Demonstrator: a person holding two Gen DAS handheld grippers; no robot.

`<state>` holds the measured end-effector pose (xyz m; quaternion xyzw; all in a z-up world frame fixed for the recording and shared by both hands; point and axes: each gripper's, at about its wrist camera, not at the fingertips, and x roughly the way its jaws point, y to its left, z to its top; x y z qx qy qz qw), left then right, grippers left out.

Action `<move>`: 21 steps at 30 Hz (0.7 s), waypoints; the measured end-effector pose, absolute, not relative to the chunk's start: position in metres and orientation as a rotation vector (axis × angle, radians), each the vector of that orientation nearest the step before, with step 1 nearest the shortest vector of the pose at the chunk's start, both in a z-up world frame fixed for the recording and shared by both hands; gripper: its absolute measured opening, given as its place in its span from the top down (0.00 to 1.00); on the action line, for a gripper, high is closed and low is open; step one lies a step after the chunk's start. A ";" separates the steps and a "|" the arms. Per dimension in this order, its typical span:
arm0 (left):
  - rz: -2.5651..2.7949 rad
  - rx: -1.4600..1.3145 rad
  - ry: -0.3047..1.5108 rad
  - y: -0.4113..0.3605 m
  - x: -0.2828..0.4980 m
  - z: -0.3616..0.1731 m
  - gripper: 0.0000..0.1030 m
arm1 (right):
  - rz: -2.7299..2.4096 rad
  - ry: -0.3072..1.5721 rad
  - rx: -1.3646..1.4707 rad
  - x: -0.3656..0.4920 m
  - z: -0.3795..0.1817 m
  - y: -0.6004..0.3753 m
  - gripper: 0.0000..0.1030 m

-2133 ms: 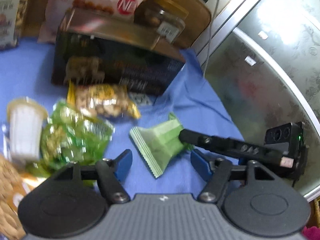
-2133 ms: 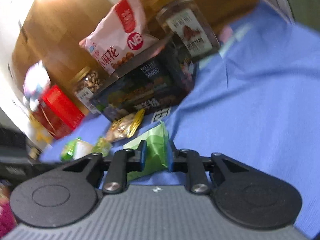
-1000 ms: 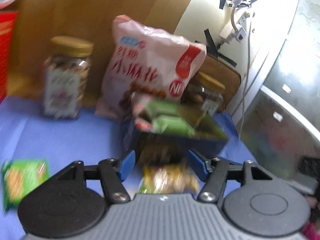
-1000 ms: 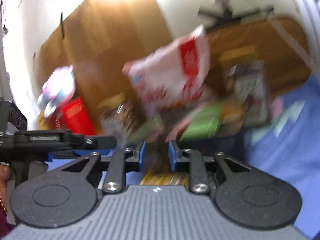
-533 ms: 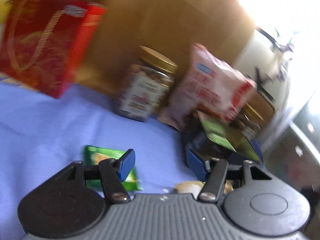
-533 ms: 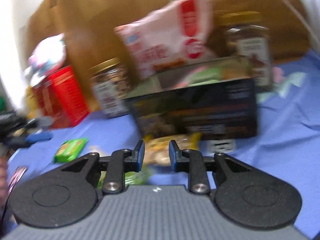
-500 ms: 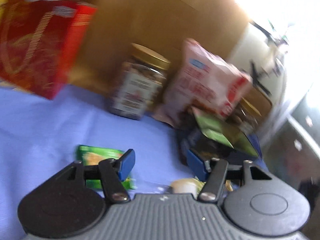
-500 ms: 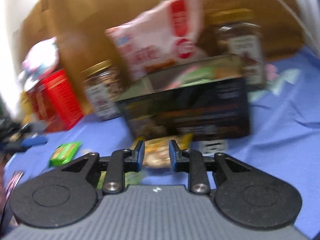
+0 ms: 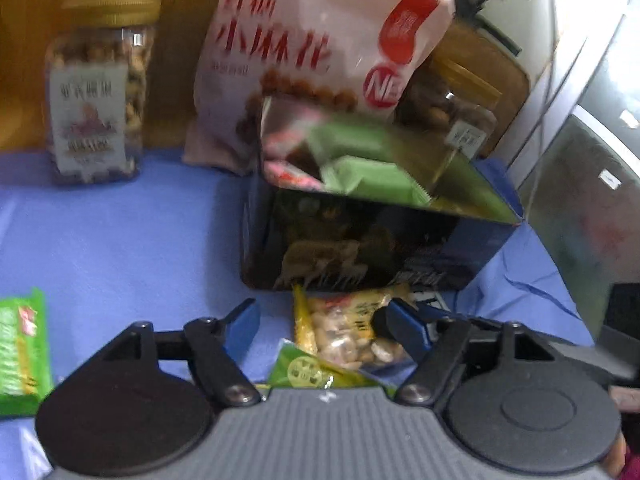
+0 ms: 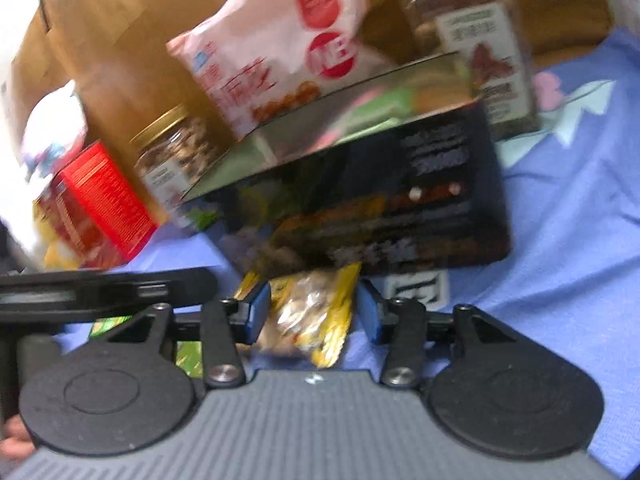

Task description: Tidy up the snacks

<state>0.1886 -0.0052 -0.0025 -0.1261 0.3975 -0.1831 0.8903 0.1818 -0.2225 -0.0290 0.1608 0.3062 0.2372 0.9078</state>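
Yellow-edged nut packet (image 10: 310, 312) lies flat on the blue-covered tabletop (image 9: 120, 240), just in front of the dark open box (image 9: 372, 256). In the right wrist view it sits between the jaws of the right gripper (image 10: 314, 312): jaws have just been opening, partly apart, pads flanking the packet with a visible gap on each side, not pressing it.

Left gripper (image 9: 324, 324): jaws have just been opening, now wide; same packet (image 9: 348, 328) lies ahead, toward the right-hand finger, not gripped. A green sachet (image 9: 308, 372) lies at the gripper's base.

Packet: clear window showing pale nuts, yellow borders, crinkled, blurred print.

Box holds green and pink wrapped snacks (image 9: 360, 172). A pink snack bag (image 9: 312, 52) and a gold-lidded jar (image 9: 98, 88) stand behind.
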 end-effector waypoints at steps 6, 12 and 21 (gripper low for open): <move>-0.375 -0.283 0.831 0.003 0.180 -0.008 0.27 | 0.519 0.662 0.419 0.174 -0.030 -0.234 0.70; -0.434 -0.346 0.850 0.006 0.168 -0.005 0.26 | 0.512 0.674 0.499 0.139 -0.029 -0.259 0.75; -0.568 -0.388 0.824 -0.006 0.145 0.013 0.26 | 0.480 0.703 1.057 0.097 -0.068 -0.341 0.78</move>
